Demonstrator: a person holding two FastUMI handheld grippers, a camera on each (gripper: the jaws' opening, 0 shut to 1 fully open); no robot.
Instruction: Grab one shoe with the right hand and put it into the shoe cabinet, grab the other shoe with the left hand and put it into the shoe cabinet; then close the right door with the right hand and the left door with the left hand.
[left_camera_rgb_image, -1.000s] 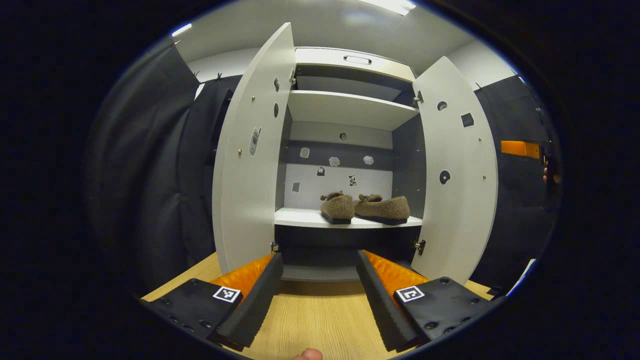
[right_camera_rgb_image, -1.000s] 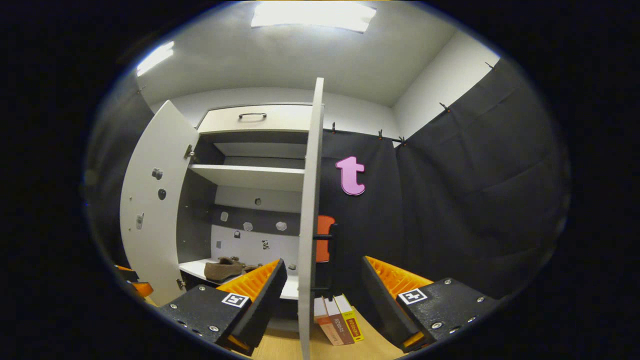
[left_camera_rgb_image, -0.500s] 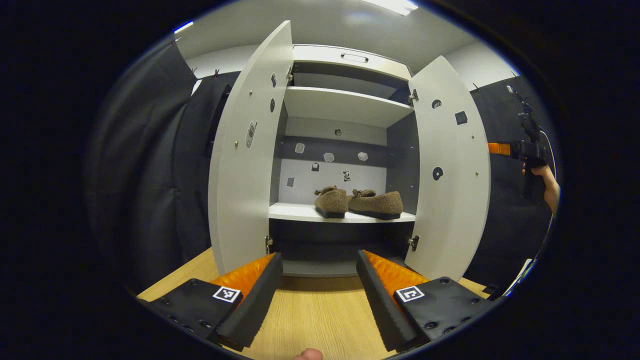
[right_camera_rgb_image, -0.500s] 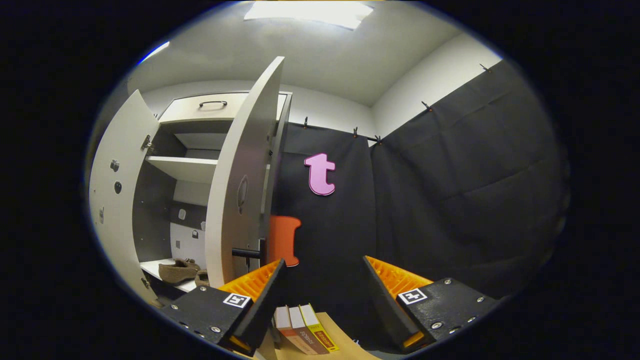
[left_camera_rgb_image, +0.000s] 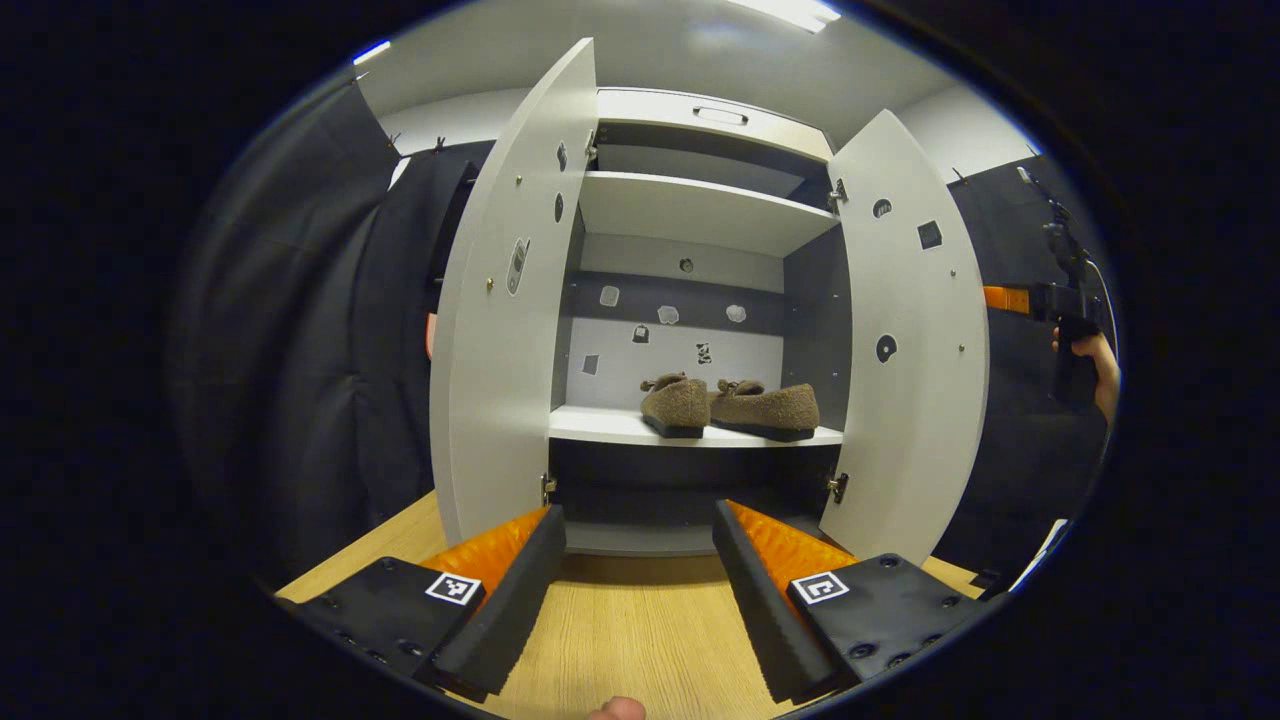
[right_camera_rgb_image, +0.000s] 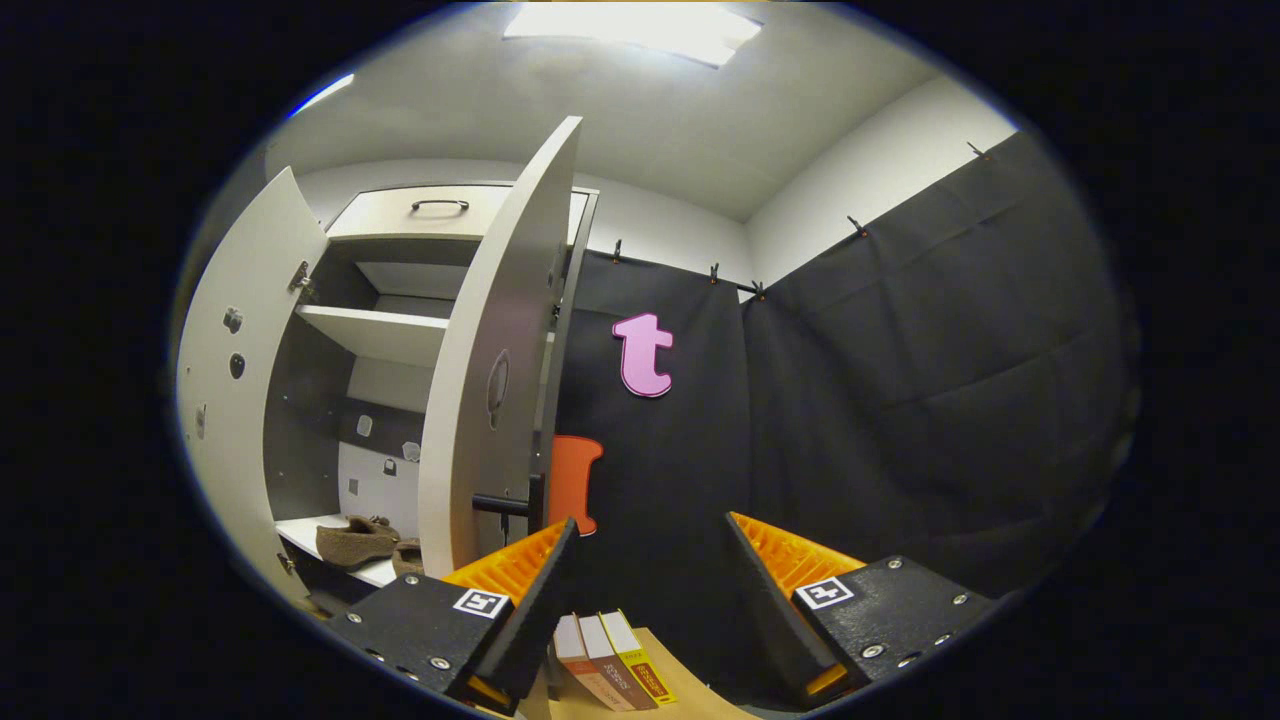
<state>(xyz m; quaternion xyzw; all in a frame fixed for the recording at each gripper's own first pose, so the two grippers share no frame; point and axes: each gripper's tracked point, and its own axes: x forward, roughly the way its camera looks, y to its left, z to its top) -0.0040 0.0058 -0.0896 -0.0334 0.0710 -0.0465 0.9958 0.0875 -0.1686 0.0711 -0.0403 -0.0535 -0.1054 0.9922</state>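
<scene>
With 2 shoes (left_camera_rgb_image: 730, 408) shelved in the cabinet (left_camera_rgb_image: 700, 215), door-closing begins: right gripper (right_camera_rgb_image: 645, 590), wide and empty, beside the right door (right_camera_rgb_image: 490, 370); left gripper (left_camera_rgb_image: 640, 580) wide, waiting.

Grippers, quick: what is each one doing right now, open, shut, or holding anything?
Left gripper: open, holding nothing, facing the open cabinet.
Right gripper: open, holding nothing, beside the right door.

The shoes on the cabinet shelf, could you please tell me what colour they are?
Brown and fuzzy, with dark soles; the shoes show best in the left gripper view.
</scene>
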